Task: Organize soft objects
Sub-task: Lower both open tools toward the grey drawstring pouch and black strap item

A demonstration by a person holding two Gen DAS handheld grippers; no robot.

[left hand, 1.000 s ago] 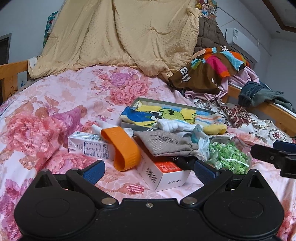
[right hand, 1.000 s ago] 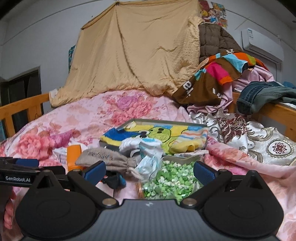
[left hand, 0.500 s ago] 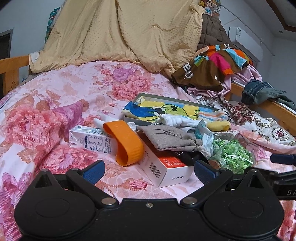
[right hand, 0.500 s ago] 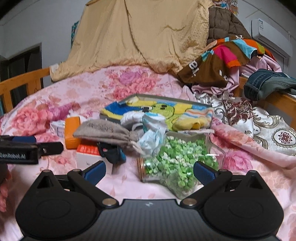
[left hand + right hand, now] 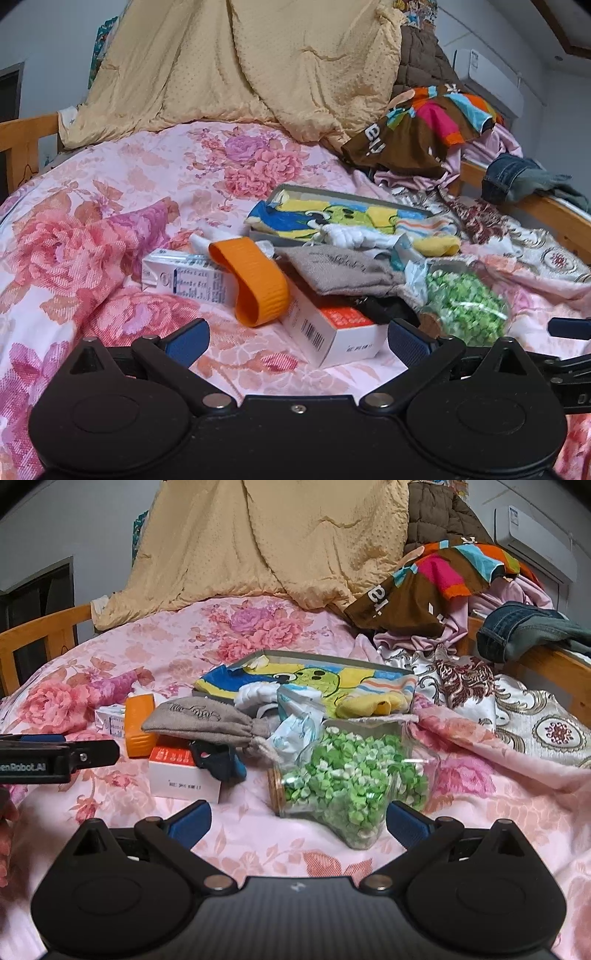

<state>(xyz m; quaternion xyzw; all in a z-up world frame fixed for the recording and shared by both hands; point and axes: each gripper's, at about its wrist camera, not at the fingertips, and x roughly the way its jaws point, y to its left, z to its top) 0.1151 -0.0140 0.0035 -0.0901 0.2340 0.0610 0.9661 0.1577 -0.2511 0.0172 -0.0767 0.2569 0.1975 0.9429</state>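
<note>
Both our grippers hover low over the bed (image 5: 92, 206), jaws spread wide and holding nothing: the left gripper (image 5: 295, 338) faces a white box (image 5: 332, 328), the right gripper (image 5: 297, 819) a jar (image 5: 347, 779) of green bits lying on its side. Much of the pile is half hidden. The grey pouch (image 5: 207, 720) lies across the box and covers its far end; a dark blue-black thing (image 5: 221, 762) pokes out from under the pouch, and we cannot tell what it is. The orange band (image 5: 255, 280) leans on a carton (image 5: 184, 277) and hides its right end. The tray (image 5: 332, 192) shows only its rim, its inside covered by a cartoon cloth (image 5: 306, 681), with a white sock (image 5: 351, 236) and a yellow sock (image 5: 373, 705) spilling over the near edge. A crumpled pale-blue packet (image 5: 295, 727) sits between pouch and jar; its print is unreadable. In the left view the jar is blurred. The right gripper is cut off at the right edge of the left view, the left gripper at the left edge of the right view. Bare bedspread lies open near both grippers and to the left; clothes (image 5: 436, 579) crowd the far right along the wooden rail (image 5: 546, 664).
</note>
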